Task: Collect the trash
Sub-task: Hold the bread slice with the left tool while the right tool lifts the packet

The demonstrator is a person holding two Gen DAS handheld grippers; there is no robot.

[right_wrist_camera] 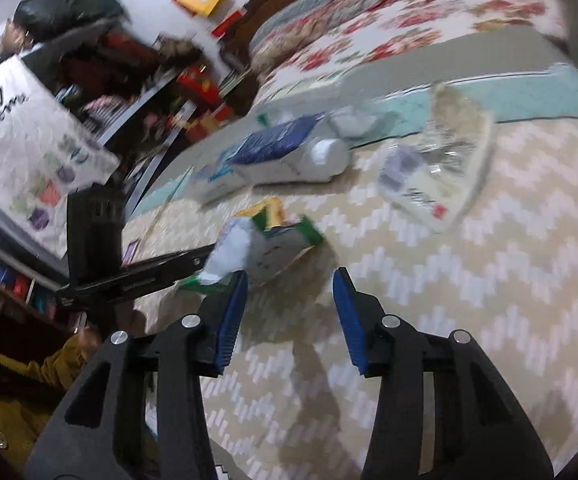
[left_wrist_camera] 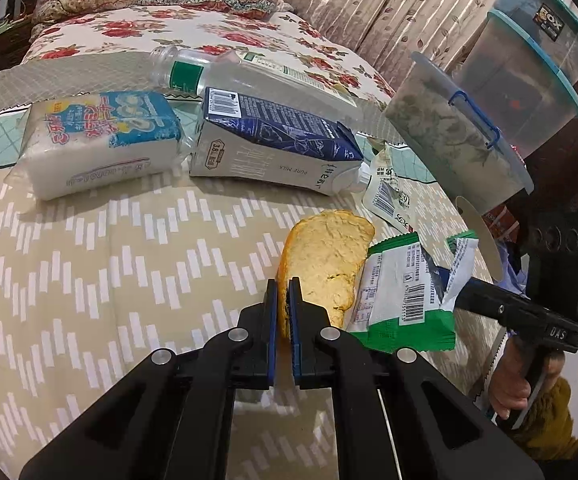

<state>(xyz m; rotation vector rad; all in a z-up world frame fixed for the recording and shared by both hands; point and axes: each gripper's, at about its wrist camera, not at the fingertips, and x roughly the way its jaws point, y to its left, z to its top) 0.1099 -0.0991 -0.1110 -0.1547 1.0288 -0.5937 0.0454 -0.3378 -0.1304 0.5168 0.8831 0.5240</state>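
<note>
Trash lies on a zigzag-patterned bed cover (left_wrist_camera: pixel 89 264). My left gripper (left_wrist_camera: pixel 283 292) is shut on the near edge of a yellow peel-like piece (left_wrist_camera: pixel 329 256). A green and white wrapper (left_wrist_camera: pixel 401 296) lies just right of it; it also shows blurred in the right wrist view (right_wrist_camera: pixel 265 244). Further off lie a blue and white milk carton (left_wrist_camera: pixel 273 144), a white tissue pack (left_wrist_camera: pixel 101 140), an empty clear bottle (left_wrist_camera: pixel 249 76) and a small white sachet (left_wrist_camera: pixel 387 192). My right gripper (right_wrist_camera: pixel 289 280) is open and empty, just above the cover near the wrapper.
A tilted clear tub with a blue clip (left_wrist_camera: pixel 457 128) stands at the right, with two stacked lidded storage boxes (left_wrist_camera: pixel 529 60) behind it. A floral quilt (left_wrist_camera: pixel 177 28) covers the far bed. Cluttered shelves (right_wrist_camera: pixel 101 80) stand at the left in the right wrist view.
</note>
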